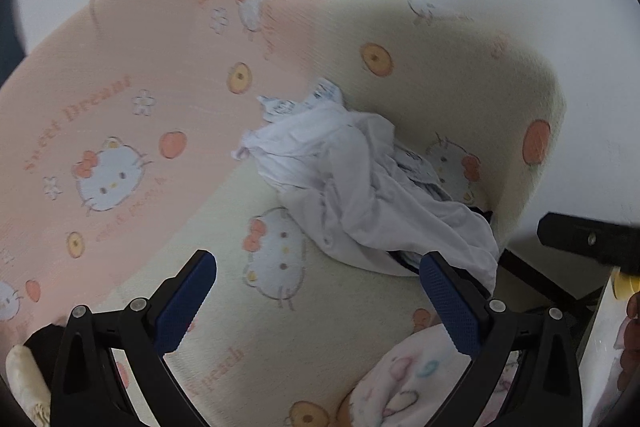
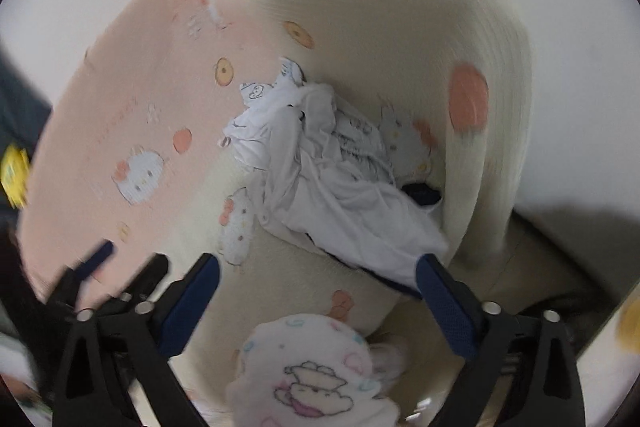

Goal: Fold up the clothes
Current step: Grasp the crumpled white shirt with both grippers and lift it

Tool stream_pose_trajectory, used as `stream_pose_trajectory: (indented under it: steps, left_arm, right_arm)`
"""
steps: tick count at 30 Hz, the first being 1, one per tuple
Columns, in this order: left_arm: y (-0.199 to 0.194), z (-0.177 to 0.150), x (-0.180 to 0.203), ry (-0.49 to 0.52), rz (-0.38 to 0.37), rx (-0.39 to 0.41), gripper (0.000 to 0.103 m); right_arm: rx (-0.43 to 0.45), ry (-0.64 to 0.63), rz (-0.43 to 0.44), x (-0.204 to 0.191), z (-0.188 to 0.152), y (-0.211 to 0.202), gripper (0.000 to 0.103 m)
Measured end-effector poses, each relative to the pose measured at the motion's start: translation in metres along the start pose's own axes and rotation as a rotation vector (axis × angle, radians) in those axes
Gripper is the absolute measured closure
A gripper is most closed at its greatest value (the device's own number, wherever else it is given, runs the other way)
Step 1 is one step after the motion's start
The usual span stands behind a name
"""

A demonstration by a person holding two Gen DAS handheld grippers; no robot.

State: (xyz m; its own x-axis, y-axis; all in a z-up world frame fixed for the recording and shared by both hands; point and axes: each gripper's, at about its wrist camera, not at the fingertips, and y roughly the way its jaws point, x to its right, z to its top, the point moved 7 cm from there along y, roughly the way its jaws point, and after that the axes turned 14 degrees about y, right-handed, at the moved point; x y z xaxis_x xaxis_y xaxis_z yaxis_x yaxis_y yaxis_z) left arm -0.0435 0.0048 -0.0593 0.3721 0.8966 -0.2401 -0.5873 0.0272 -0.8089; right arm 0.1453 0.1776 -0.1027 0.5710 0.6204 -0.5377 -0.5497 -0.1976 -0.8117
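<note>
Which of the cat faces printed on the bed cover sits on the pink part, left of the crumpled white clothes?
The big cat face with the orange bow, beside the "Sweet Dream" lettering. The one nearer the left gripper lies on the cream part, below the white clothes.

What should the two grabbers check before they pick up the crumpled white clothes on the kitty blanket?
1. Left gripper open and empty: ok.
2. Right gripper open and empty: ok.
3. White clothes in view ahead of both grippers: ok.
4. Clothes spread flat for folding: not ok, they lie in a crumpled heap.
5. Only one garment in the heap: cannot tell; a printed piece and something dark show too.
6. Kitty blanket has bare space beside the heap: ok.
</note>
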Motion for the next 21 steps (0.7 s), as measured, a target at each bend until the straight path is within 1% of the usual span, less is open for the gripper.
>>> stream_pose_trajectory:
  steps: [2,5,7,9,12,13,15,17,21]
  left_arm:
    - [0.012,0.004,0.009,0.03,-0.016,-0.014,0.0]
    - [0.03,0.008,0.029,0.083,-0.024,-0.03,0.0]
    - [0.039,0.011,0.04,0.097,-0.046,-0.035,0.0]
    - [0.05,0.013,0.047,0.105,-0.068,-0.068,0.0]
    - [0.069,0.019,0.052,0.089,-0.099,-0.097,0.0]
    - [0.075,0.021,0.055,0.075,-0.116,-0.107,0.0]
    - [0.084,0.024,0.059,0.046,-0.153,-0.128,0.0]
    - [0.093,0.021,0.061,0.028,-0.173,-0.141,0.0]
    - [0.111,0.015,0.067,0.008,-0.242,-0.199,0.0]
  right_arm:
    - [-0.032,0.095,0.053,0.019,0.001,0.006,0.014]
    - [-0.056,0.193,0.089,0.039,0.002,0.017,0.015]
    - [-0.071,0.266,0.119,0.052,0.002,0.025,0.02]
    - [-0.087,0.347,0.156,0.065,0.002,0.033,0.025]
    - [-0.13,0.475,0.222,0.081,0.001,0.051,0.029]
    - [-0.141,0.509,0.234,0.084,-0.001,0.056,0.03]
    - [-0.157,0.569,0.264,0.089,-0.004,0.064,0.035]
    - [-0.175,0.63,0.291,0.093,-0.008,0.073,0.038]
    - [-0.202,0.742,0.275,0.105,-0.012,0.094,0.039]
